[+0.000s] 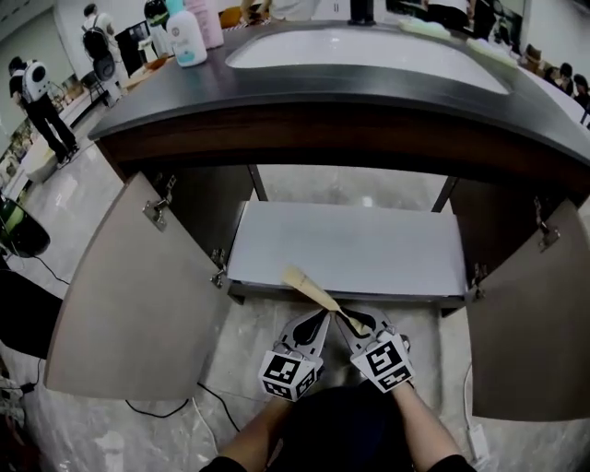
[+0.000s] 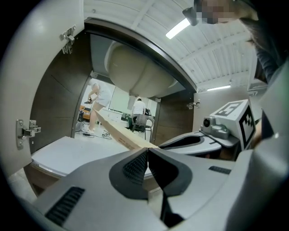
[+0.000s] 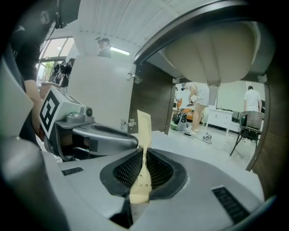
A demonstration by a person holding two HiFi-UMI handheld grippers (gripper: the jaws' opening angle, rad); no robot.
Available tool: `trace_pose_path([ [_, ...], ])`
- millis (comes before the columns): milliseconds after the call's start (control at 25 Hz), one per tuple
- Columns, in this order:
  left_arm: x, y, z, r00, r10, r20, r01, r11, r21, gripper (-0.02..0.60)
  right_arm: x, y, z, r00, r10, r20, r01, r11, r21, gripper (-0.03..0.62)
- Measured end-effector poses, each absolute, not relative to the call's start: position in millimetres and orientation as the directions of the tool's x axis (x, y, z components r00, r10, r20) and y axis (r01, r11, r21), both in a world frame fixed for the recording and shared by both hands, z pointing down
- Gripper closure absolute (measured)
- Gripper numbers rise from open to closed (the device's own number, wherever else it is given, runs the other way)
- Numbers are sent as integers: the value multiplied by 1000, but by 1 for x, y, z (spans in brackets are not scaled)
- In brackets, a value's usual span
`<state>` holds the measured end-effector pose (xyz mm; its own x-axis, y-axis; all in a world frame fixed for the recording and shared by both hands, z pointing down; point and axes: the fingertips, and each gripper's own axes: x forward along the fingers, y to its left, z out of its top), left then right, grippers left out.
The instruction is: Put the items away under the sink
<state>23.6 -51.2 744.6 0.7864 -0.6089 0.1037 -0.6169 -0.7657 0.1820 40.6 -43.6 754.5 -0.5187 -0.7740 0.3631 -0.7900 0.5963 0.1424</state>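
So the right gripper (image 3: 143, 169) was pinching a flat, pale yellow packet (image 3: 143, 131) by its near end. The far end stuck out over the front edge of the grey shelf (image 1: 350, 249) in the cabinet under the sink (image 1: 369, 55). The left gripper (image 2: 147, 153) sat just beside it, jaws pressed together with nothing between them. Both cabinet doors (image 1: 138, 295) hung wide open.

Dark countertop (image 1: 277, 88) with a white basin (image 1: 369, 55) sunk in its middle, a white bottle (image 1: 187, 37) and a pink bottle (image 1: 207, 20) standing at its back left corner, pale grey shelf (image 1: 350, 244) below, marbled floor (image 1: 249, 369) carrying a black cable (image 1: 157, 411).
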Motion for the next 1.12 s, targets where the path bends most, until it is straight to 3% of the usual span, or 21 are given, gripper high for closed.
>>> trace_pose_path([
  [360, 44, -76, 765, 828, -548, 117, -560, -803, 202, 572, 63, -77, 774, -464, -801, 378, -827, 545, 140, 545],
  [1120, 43, -138, 804, 820, -555, 142, -572, -779, 256, 572, 63, -150, 816, -421, -780, 464, -834, 534, 140, 545],
])
